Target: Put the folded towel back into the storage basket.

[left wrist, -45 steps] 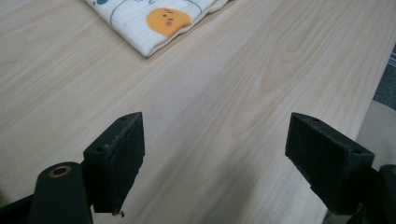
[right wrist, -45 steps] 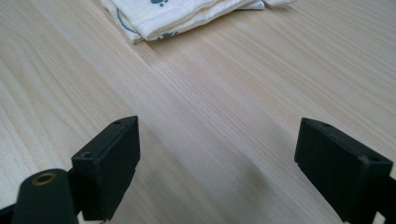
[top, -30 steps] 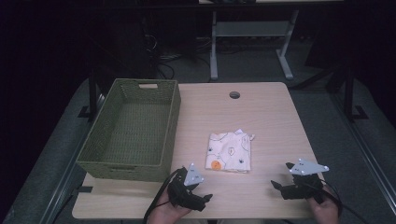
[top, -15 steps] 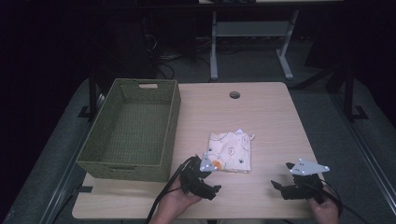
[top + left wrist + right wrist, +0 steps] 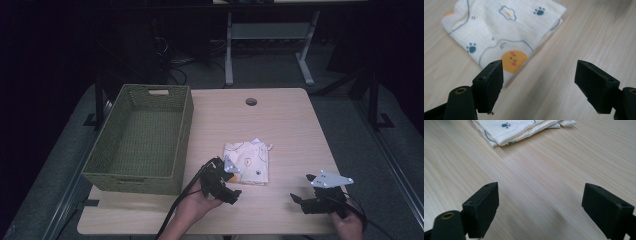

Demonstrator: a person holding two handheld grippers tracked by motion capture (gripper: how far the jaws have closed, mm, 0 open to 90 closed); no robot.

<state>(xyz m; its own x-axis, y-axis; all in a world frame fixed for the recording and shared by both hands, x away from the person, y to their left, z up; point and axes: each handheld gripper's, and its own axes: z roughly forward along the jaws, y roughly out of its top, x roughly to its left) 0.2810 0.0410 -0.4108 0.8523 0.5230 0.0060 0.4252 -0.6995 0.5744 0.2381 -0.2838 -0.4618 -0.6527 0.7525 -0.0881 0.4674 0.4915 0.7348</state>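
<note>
A folded white cloth printed with paw marks and orange shapes lies flat near the middle of the wooden table. My left gripper is open at the cloth's near-left corner. In the left gripper view the cloth reaches down to just ahead of the left jaw, and bare wood lies between the left gripper's jaws. My right gripper is open low over the table near the front right, apart from the cloth. In the right gripper view the cloth's folded edge lies well beyond the right gripper.
An empty green woven basket stands along the left side of the table, close to my left hand. A round cable hole is at the table's far middle. Dark floor and a metal stand lie beyond.
My left gripper has moved forward and to the right, from the table's front edge up to the cloth's near-left corner. The right gripper and the cloth have stayed put.
</note>
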